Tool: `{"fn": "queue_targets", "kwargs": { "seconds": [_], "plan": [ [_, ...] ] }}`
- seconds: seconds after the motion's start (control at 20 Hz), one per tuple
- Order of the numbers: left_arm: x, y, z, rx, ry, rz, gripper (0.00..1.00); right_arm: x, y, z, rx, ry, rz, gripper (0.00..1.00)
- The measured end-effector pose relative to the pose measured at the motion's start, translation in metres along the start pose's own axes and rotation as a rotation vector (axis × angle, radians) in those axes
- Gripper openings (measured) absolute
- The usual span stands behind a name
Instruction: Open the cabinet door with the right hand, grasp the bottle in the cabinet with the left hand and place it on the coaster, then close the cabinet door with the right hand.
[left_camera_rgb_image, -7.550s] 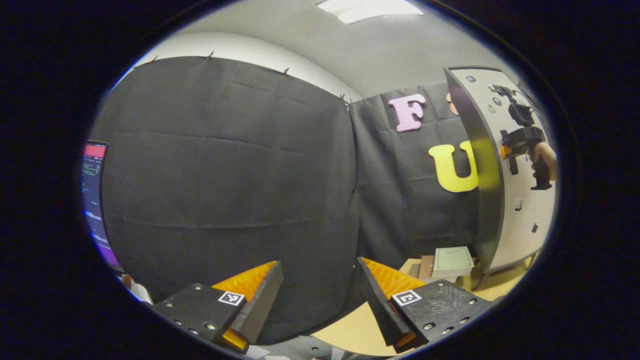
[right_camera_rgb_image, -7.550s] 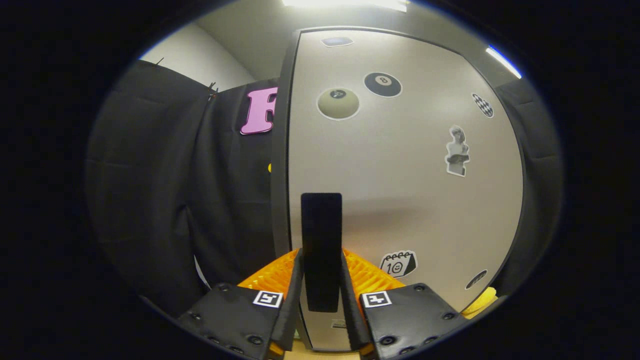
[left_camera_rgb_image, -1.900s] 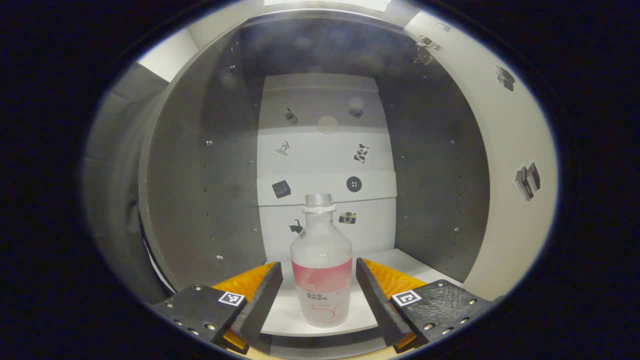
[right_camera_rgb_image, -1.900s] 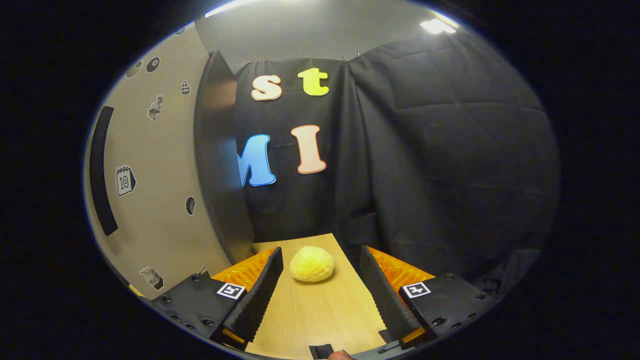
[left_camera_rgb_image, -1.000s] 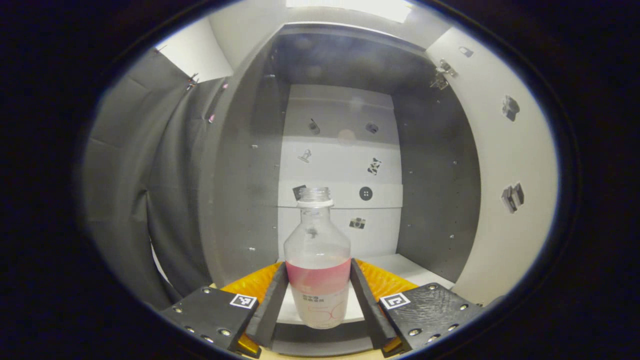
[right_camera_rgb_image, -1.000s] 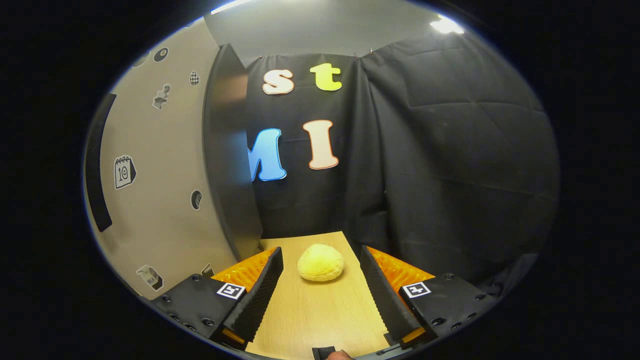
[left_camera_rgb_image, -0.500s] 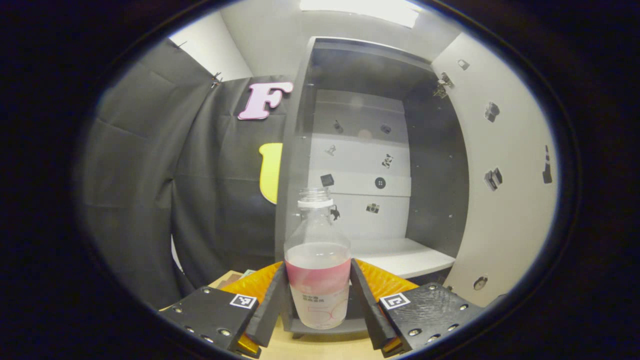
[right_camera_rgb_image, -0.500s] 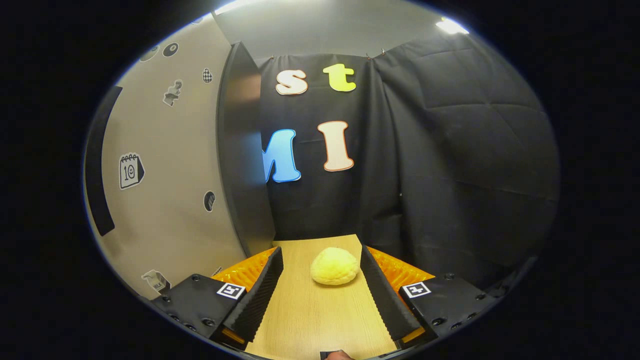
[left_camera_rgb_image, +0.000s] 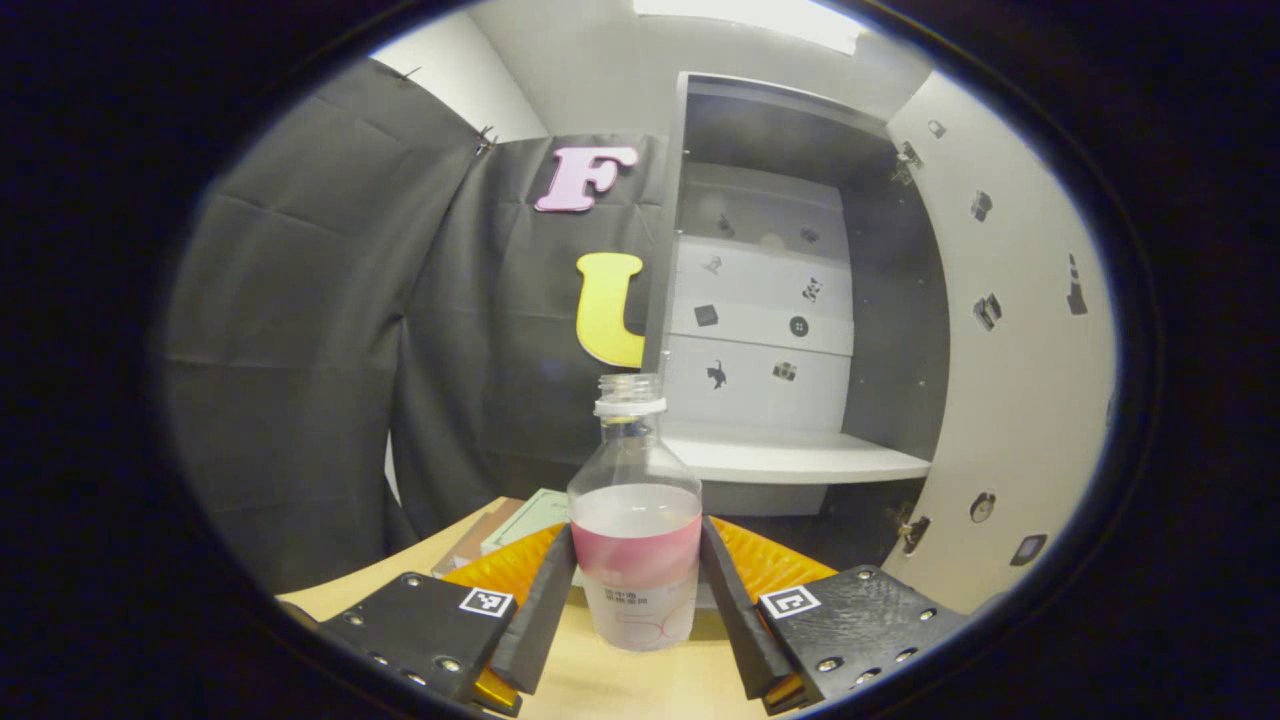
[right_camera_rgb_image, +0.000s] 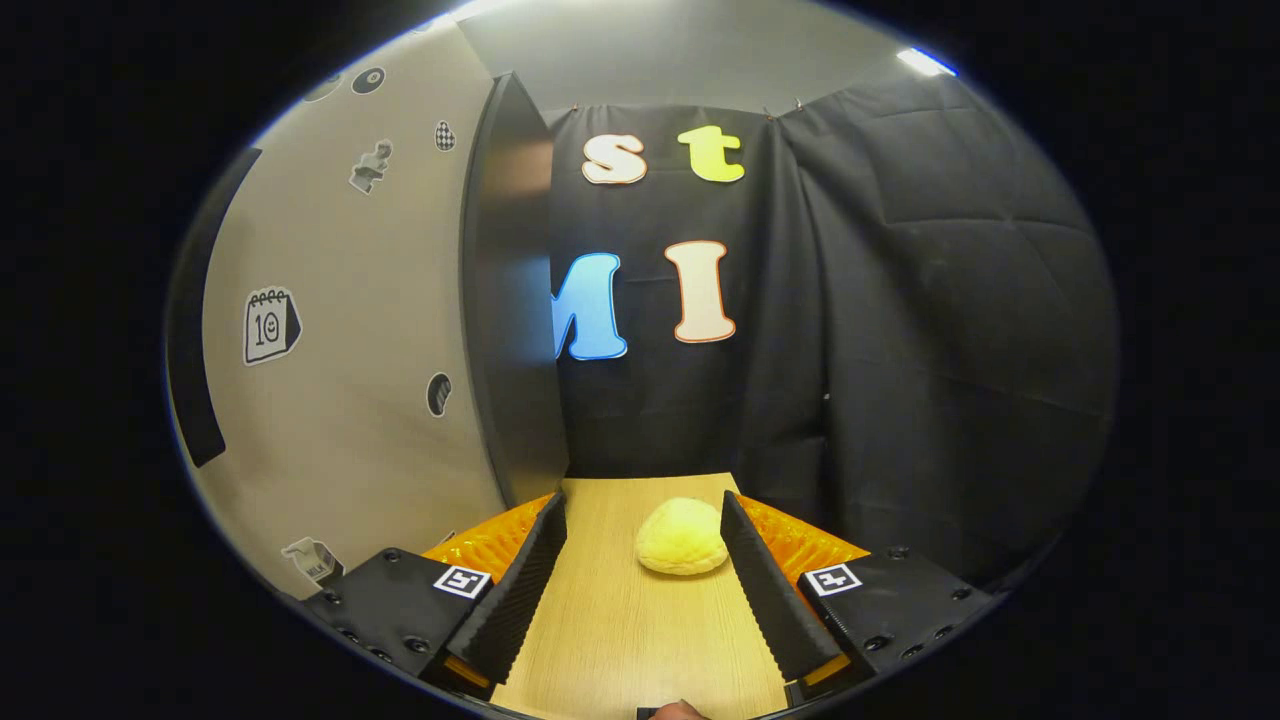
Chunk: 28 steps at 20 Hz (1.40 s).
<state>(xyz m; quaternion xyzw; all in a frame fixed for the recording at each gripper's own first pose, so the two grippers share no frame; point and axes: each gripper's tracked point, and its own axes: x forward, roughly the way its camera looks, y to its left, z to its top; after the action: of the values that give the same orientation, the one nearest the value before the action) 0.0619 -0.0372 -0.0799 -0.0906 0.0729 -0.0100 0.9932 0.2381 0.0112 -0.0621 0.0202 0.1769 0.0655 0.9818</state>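
In the left gripper view my left gripper (left_camera_rgb_image: 634, 600) is shut on a clear, capless bottle (left_camera_rgb_image: 634, 530) with a pink label, held upright over the wooden table (left_camera_rgb_image: 640, 685). Behind it the cabinet (left_camera_rgb_image: 770, 320) stands open, its white shelf (left_camera_rgb_image: 790, 460) bare, and the door (left_camera_rgb_image: 1010, 380) is swung out to the right. In the right gripper view my right gripper (right_camera_rgb_image: 640, 580) is open with nothing between its fingers, and the open door (right_camera_rgb_image: 350, 360) with its black handle (right_camera_rgb_image: 190, 360) stands at the left.
A yellow bun-shaped object (right_camera_rgb_image: 682, 537) lies on the table (right_camera_rgb_image: 620, 640) just ahead of my right gripper. Flat books or pads (left_camera_rgb_image: 520, 518) lie on the table left of the bottle, near the cabinet's foot.
My left gripper shut on the bottle inside the cabinet and has drawn it back out over the table. The right gripper, off the door handle, drifted slightly towards the yellow object.
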Motion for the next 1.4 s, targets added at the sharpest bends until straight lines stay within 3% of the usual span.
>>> {"fn": "queue_targets", "kwargs": {
  "seconds": [0.5,0.6,1.05,1.4],
  "plan": [
    [-0.061,0.016,-0.085,-0.013,0.101,0.062,0.76,-0.001,0.003,-0.001,-0.04,-0.002,0.023,0.98],
    [-0.07,0.021,-0.105,-0.027,0.131,0.083,0.72,-0.001,0.003,-0.003,-0.039,0.003,0.024,0.98],
    [-0.09,0.035,-0.175,0.021,0.245,0.118,0.72,0.0,0.011,-0.014,-0.05,0.031,0.041,0.98],
    [-0.085,0.034,-0.199,0.055,0.242,0.121,0.72,0.0,0.01,-0.022,-0.063,0.056,0.031,0.98]
  ]
}}
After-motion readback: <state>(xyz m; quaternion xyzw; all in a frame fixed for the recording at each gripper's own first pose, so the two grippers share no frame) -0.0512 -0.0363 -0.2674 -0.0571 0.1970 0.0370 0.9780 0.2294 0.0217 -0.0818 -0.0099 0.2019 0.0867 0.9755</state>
